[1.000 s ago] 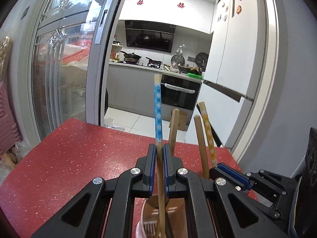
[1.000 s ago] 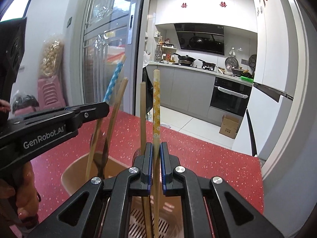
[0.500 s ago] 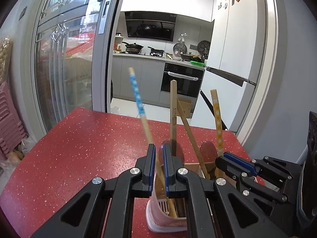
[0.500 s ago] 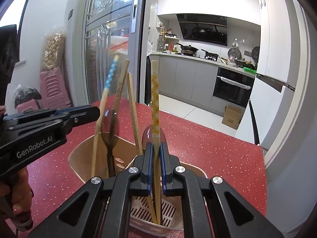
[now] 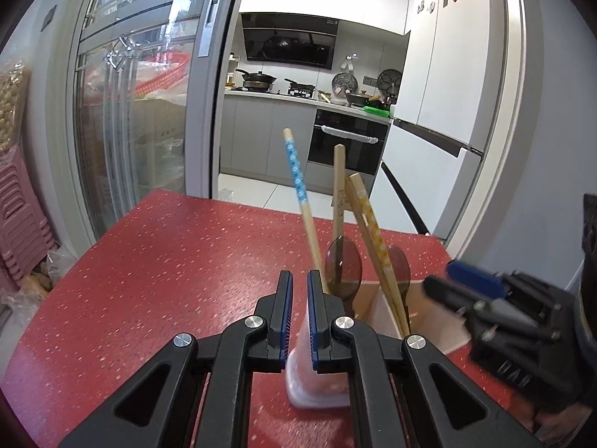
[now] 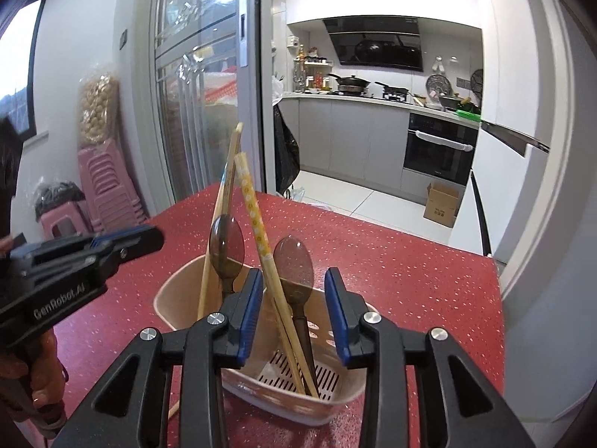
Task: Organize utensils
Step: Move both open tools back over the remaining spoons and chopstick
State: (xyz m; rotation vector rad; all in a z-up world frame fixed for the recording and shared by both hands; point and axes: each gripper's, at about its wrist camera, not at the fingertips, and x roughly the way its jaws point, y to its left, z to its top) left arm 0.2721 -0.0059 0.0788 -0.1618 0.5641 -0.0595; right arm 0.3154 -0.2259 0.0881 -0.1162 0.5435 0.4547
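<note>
pink plastic utensil holder (image 6: 179, 295) stands on the red speckled worktop (image 5: 156, 261), with chopsticks and two brown spoons upright or leaning inside. the blue-patterned chopstick (image 5: 298, 183) and the yellow-patterned chopstick (image 6: 253, 216) tilt against its walls. left gripper (image 5: 299, 311) sits just before the holder, narrowly parted, grasping nothing. right gripper (image 6: 293, 313) is released, wide apart above the holder.

home kitchen seen past a red speckled table (image 5: 156, 261): range hood (image 5: 289, 46), pans on the stove (image 6: 352, 82), built-in oven (image 5: 345, 145), white fridge (image 5: 444, 74) with magnets, sliding glass door (image 5: 145, 86).
</note>
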